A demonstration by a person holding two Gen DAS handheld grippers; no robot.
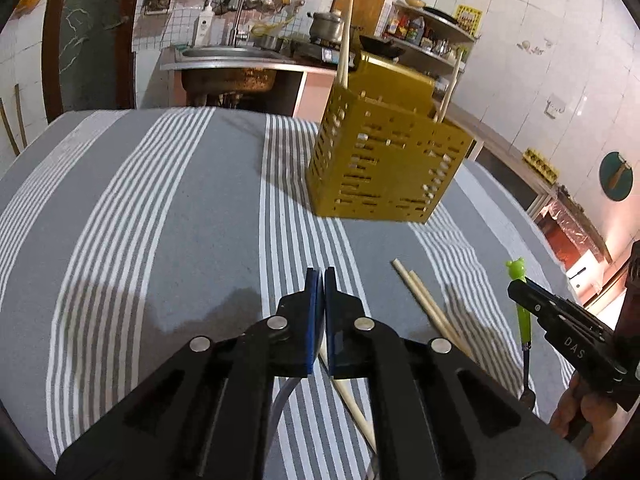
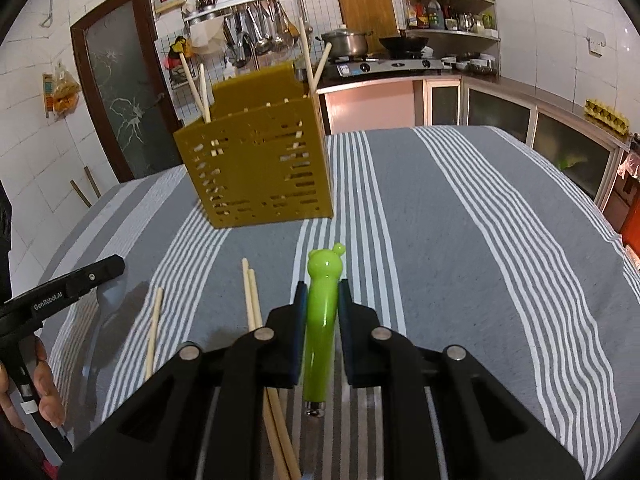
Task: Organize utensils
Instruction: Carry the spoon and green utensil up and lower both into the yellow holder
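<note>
Your right gripper (image 2: 322,304) clamps the green bear-handled utensil (image 2: 320,320). Your left gripper (image 1: 321,280), at nine o'clock, is closed on nothing. Loose chopsticks (image 2: 252,300) lie between. The yellow holder (image 2: 256,168) stands at eleven o'clock, farther off.

Your table wears a matt woven cloth (image 2: 460,240), grey with white stripes. The caddy (image 2: 256,172) looks like matt mustard plastic, pierced with slots. The utensil handle (image 2: 320,320) is glossy green plastic, ending in a shiny metal neck. The chopsticks (image 1: 424,300) look like pale, unvarnished wood. Your gripper bodies are matt black plastic with bright metal pins.
</note>
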